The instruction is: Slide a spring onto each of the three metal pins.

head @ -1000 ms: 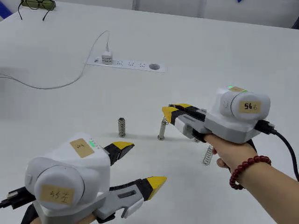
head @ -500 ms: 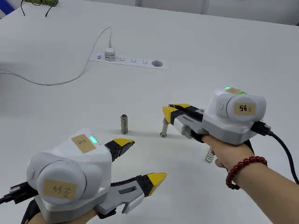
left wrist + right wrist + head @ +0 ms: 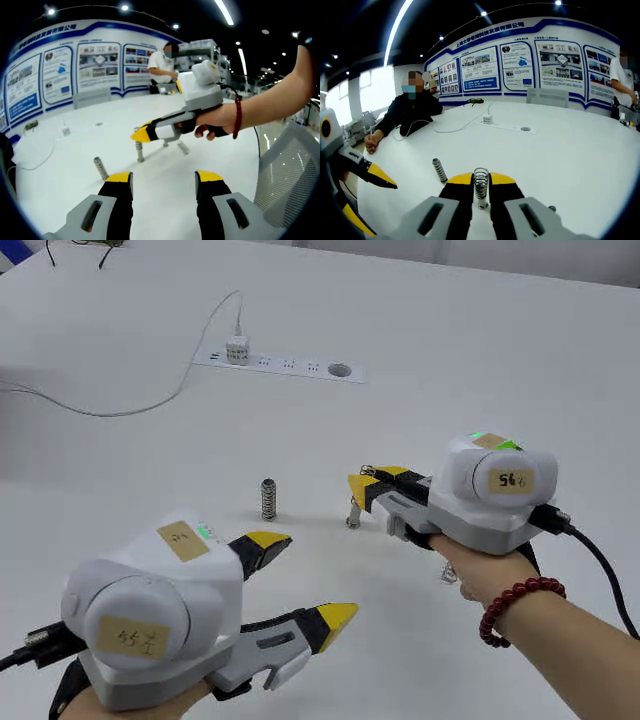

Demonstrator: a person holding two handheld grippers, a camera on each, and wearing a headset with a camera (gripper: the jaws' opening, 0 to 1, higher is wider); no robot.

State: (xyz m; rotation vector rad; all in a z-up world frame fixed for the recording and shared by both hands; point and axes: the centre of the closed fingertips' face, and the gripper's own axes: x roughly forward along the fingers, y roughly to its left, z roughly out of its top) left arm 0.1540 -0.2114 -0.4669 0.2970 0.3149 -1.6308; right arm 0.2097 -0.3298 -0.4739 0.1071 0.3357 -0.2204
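Observation:
My right gripper [image 3: 362, 483] is shut on a spring [image 3: 480, 182], held upright over the middle metal pin [image 3: 353, 517], whose lower part shows under the jaws. To the left stands a pin with a spring on it [image 3: 268, 499], also visible from the right gripper [image 3: 439, 170] and the left gripper [image 3: 101, 168]. A third sprung pin [image 3: 449, 572] peeks out behind the right hand. My left gripper [image 3: 302, 577] hovers open and empty at the near left, its yellow-tipped jaws wide apart [image 3: 162, 176]. From it I see the right gripper [image 3: 140, 134] above the middle pin [image 3: 140, 151].
A white power strip [image 3: 285, 366] with a plugged charger [image 3: 237, 351] and a grey cable lies farther back on the white table. A person [image 3: 412, 107] sits at the table's far side. A mesh chair [image 3: 287, 175] stands on the right.
My right gripper has sunk slightly with the spring, so less of the middle pin shows beneath it. The head camera has shifted; the left gripper stays open in much the same place.

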